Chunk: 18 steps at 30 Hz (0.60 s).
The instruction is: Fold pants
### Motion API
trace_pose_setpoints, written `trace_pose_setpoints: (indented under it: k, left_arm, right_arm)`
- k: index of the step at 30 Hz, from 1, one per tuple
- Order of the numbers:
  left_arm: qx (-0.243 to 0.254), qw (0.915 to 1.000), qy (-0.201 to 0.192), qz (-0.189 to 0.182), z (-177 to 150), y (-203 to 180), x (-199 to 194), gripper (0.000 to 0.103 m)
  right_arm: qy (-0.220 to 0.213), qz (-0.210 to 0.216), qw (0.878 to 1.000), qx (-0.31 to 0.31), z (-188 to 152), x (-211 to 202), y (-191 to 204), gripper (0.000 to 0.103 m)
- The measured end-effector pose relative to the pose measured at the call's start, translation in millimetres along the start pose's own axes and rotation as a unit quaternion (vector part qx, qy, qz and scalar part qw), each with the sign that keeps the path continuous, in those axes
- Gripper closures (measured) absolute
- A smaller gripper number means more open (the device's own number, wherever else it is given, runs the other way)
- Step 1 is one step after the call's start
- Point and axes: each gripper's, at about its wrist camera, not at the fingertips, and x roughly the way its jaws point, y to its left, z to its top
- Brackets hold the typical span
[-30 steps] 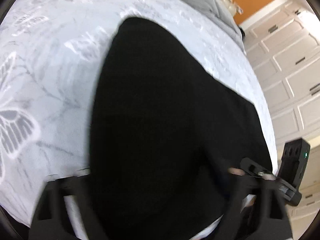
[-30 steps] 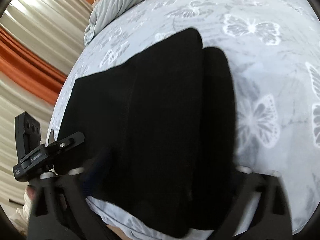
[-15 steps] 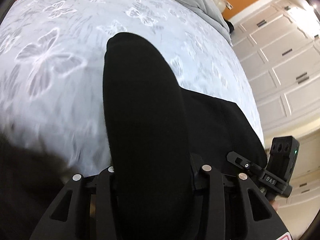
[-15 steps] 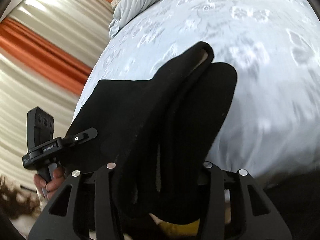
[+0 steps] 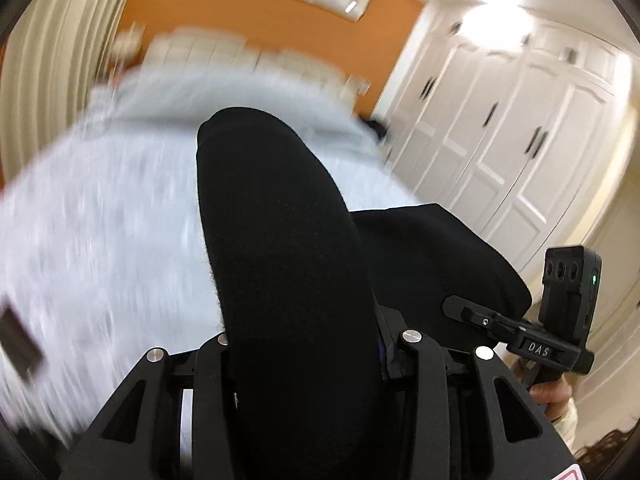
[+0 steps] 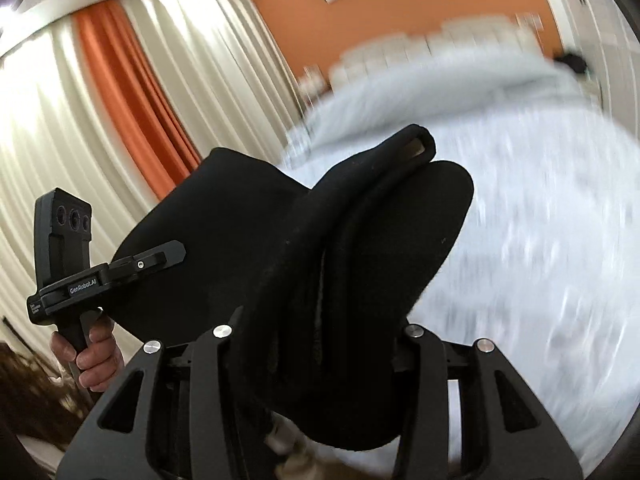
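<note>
The black pants (image 5: pixel 280 260) hang folded between my two grippers, lifted off the bed. My left gripper (image 5: pixel 308 344) is shut on one end of the pants; the cloth covers its fingertips. My right gripper (image 6: pixel 320 336) is shut on the other end of the pants (image 6: pixel 360 240), with several layers bunched between its fingers. The right gripper shows at the right of the left wrist view (image 5: pixel 520 328). The left gripper shows at the left of the right wrist view (image 6: pixel 120 268), held by a hand.
The bed with a pale butterfly-print cover (image 5: pixel 100 220) lies below and ahead, blurred by motion. White wardrobe doors (image 5: pixel 500 140) stand to the right. White and orange curtains (image 6: pixel 120 100) hang to the left. An orange wall (image 5: pixel 240 12) is behind the headboard.
Both grippers closed on the pants' ends and lifted them off the bed. The views have tilted up from the cover towards the wall and headboard.
</note>
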Motion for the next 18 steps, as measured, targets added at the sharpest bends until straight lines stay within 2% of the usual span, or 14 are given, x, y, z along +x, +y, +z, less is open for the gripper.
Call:
trace_pose_setpoints:
  k: [4,9,13,15,18]
  left_arm:
    - [0.061,0.9944,-0.086,0.010,65.6,-18.4,-11.9,0.067]
    - [0.090,0.9826,-0.161,0.019,136.9,-21.4,-7.7,0.066]
    - [0.101,0.9751,-0.193,0.042,179.3,-12.0,20.3,0.066]
    - [0.104,0.9733,-0.198,0.053,196.2,-3.9,39.7,0.065]
    - [0.100,0.9724,-0.199,0.070,225.1,22.6,90.5,0.064]
  right_arm:
    - [-0.076,0.005,0.996,-0.048,72.0,-8.3,9.8,0.062]
    - [-0.139,0.012,0.987,-0.075,139.6,0.2,-0.5,0.062]
    - [-0.161,0.029,0.984,-0.069,182.7,35.2,-26.3,0.062]
    - [-0.162,0.034,0.985,-0.058,204.6,66.1,-49.9,0.061]
    - [-0.153,0.036,0.987,-0.038,226.9,118.0,-92.5,0.061]
